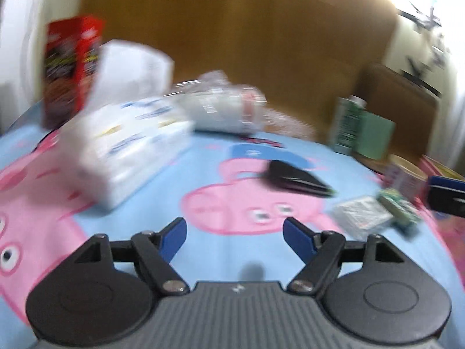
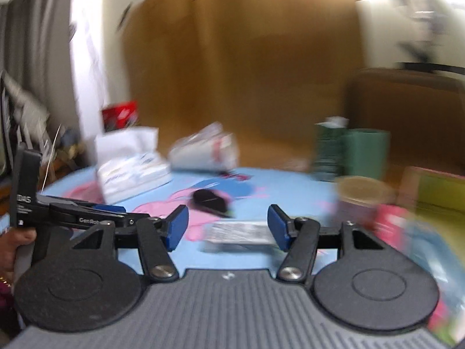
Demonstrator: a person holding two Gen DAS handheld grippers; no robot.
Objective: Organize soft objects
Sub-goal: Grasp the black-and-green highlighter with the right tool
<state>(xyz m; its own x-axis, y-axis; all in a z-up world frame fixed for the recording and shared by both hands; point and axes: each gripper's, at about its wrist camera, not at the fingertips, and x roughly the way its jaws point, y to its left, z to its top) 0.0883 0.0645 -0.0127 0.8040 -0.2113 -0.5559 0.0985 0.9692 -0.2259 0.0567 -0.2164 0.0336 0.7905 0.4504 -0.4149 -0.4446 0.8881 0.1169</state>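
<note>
Smooth cartoon-print cloth [image 1: 203,151] under crinkly tissue pack [image 1: 125,145]

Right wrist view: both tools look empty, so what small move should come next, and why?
Probably ease the right tool forward onto the small flat packet lying just ahead between its open fingers; nothing is held, and that packet is the nearest soft item, though blur hides detail.

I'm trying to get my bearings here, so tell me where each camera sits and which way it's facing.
Left wrist: on the left gripper, looking forward and down over the cartoon blanket at the tissue pack; its blue fingers stand apart, empty.
Right wrist: on the right gripper, facing the same way; the left gripper and a hand show at left.
Shared: tissue pack, black pouch, green box.
</note>
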